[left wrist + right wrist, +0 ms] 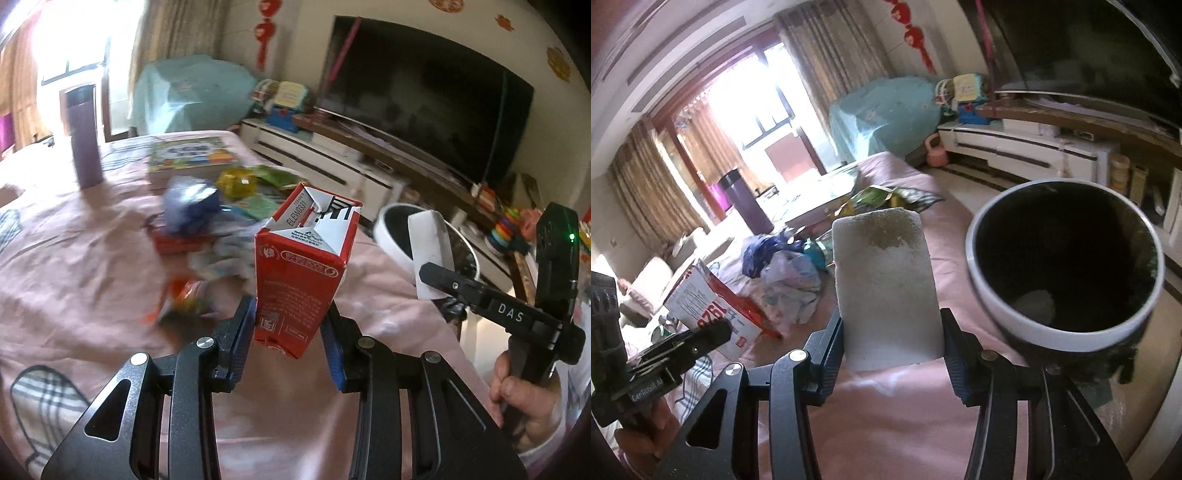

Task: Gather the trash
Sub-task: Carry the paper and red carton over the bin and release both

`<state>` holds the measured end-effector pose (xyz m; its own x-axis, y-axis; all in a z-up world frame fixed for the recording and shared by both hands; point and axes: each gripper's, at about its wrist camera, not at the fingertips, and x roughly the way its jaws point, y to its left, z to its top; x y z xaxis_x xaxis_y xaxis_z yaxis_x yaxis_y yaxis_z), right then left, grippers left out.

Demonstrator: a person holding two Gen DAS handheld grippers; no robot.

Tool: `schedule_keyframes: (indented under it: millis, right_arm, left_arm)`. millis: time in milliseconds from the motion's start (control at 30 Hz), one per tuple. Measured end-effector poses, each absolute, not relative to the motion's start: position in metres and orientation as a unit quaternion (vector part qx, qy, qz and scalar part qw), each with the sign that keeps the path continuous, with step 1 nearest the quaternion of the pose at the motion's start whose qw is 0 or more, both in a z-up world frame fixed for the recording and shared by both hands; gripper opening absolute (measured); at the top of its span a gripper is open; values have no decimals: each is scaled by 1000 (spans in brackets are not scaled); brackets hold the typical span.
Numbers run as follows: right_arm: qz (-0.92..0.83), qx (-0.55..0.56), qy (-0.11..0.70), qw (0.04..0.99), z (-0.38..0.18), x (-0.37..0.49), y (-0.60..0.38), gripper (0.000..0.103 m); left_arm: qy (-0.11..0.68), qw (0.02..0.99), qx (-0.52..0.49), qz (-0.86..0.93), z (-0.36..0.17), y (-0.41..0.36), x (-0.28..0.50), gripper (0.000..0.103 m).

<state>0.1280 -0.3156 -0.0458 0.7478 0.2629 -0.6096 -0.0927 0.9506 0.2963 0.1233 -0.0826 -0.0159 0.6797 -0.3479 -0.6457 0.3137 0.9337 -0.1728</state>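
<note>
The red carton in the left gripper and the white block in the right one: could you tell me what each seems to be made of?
The red carton looks like coated, printed paperboard: sharp folded seams and flaps at its end, slight sheen. The white block looks like foam or sponge, matte and finely grainy, with a brownish stain near its top; which of the two I cannot tell.

Sunlit curtained window [753, 110], dark TV [424, 92] above white cabinet [314, 155], pink-covered table [74, 258].
</note>
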Motion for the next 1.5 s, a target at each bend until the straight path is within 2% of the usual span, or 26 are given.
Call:
schedule_keyframes:
  millis: [900,1500]
  right_arm:
    - [1,167,308,937,-33,113,-424,50]
    - [-10,159,314,936,-32,132,-447,50]
  left_arm:
    - [370,889,35,-267,-11,-218,161,34]
    - [372,880,55,-290,-10,-273,190,31]
